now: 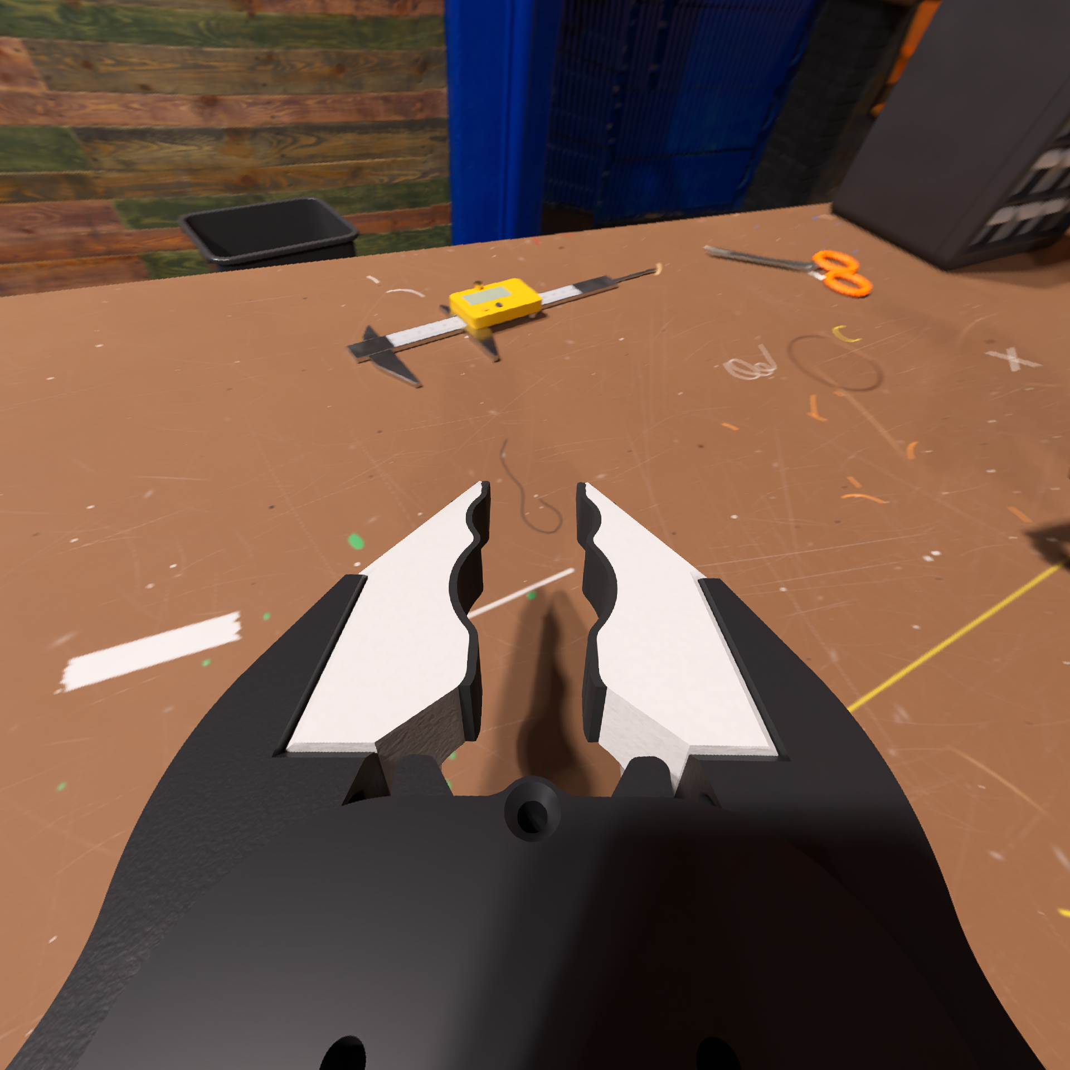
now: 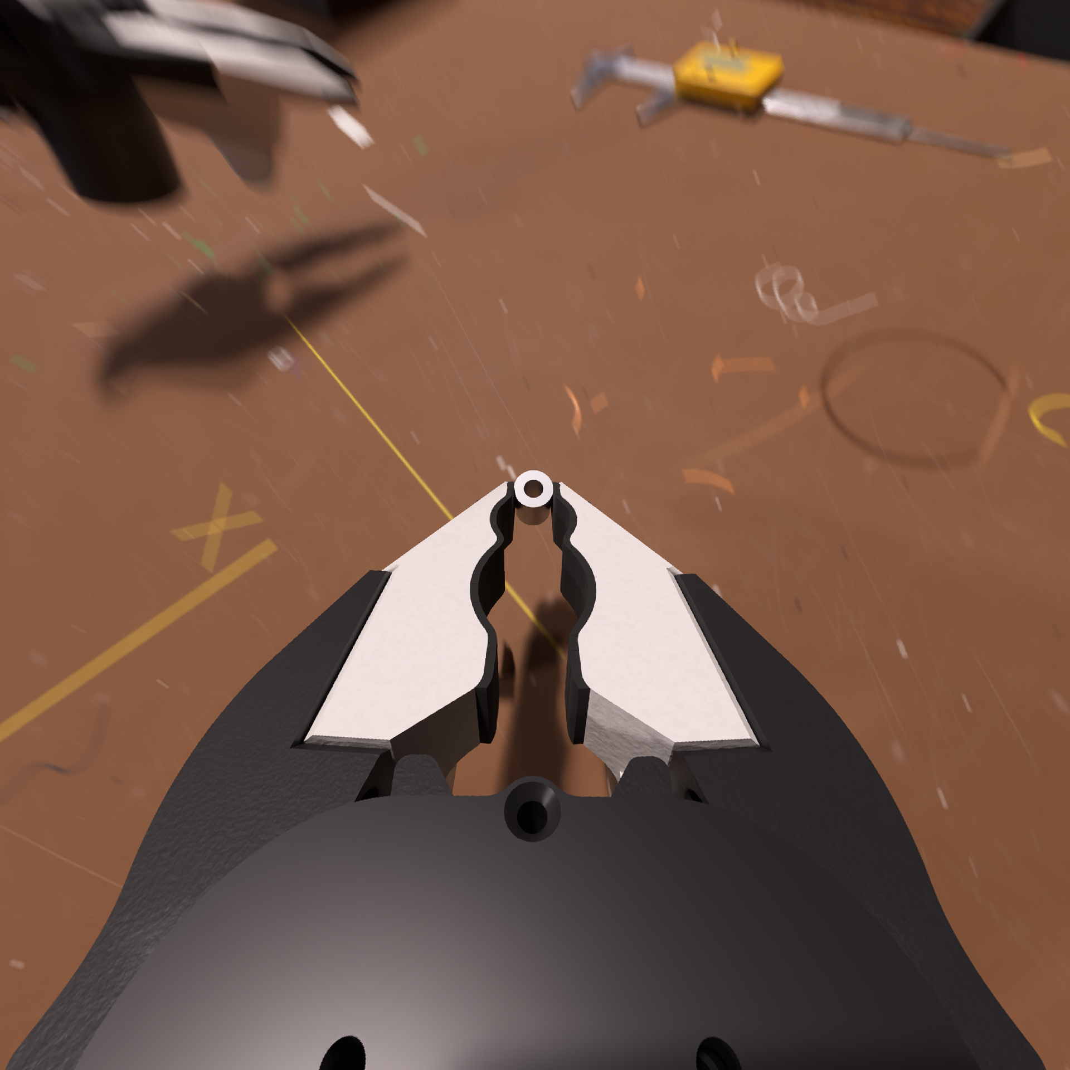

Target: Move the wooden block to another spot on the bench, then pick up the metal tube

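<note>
My right gripper (image 2: pixel 532 492) is shut on the metal tube (image 2: pixel 532 489), a small silver cylinder seen end-on between the fingertips, held above the brown bench (image 2: pixel 637 231). My left gripper (image 1: pixel 532 492) is open and empty, hovering over the bench (image 1: pixel 231 463). It also shows blurred at the upper left of the right wrist view (image 2: pixel 324 69), with its shadow on the bench below. The wooden block is not in either view.
A yellow digital caliper (image 1: pixel 492 301) (image 2: pixel 729 75) lies on the far part of the bench. Orange-handled scissors (image 1: pixel 834 272) lie to its right. A dark drawer cabinet (image 1: pixel 973 145) stands at the far right. A black bin (image 1: pixel 269 231) sits beyond the bench's far edge.
</note>
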You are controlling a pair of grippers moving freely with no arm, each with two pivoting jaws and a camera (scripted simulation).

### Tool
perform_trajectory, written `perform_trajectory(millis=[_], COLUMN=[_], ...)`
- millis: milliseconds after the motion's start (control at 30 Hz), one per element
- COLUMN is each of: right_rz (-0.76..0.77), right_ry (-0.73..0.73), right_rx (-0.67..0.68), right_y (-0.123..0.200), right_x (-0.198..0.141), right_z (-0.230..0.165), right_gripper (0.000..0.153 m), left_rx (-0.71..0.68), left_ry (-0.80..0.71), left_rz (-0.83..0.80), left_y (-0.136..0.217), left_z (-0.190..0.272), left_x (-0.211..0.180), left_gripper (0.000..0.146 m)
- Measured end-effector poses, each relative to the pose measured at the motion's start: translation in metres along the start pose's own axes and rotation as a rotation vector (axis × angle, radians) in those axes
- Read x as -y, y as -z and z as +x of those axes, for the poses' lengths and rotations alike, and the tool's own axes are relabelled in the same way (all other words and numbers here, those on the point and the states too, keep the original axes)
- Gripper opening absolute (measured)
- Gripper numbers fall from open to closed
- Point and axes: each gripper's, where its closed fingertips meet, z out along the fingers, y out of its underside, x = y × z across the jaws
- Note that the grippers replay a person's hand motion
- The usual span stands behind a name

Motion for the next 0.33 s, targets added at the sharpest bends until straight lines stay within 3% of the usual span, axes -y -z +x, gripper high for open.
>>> perform_trajectory(millis=[133, 267, 333], right_rz=[0.161, 0.272, 0.321], right_ry=[-0.098, -0.262, -0.4], right_rx=[0.249, 0.61, 0.816], right_y=[-0.015, -0.03, -0.034], right_x=[0.081, 0.156, 0.179], right_z=[-0.029, -0.071, -0.088], right_gripper=[0.012, 0.012, 0.012], left_rx=[-0.12, -0.457, -0.559], left_ry=[-0.008, 0.022, 0.08], left_rz=[0.046, 0.097, 0.17], left_y=[0.006, 0.028, 0.04], left_z=[0.025, 0.077, 0.088], left_x=[0.008, 0.019, 0.032], left_gripper=[0.029, 0.029, 0.029])
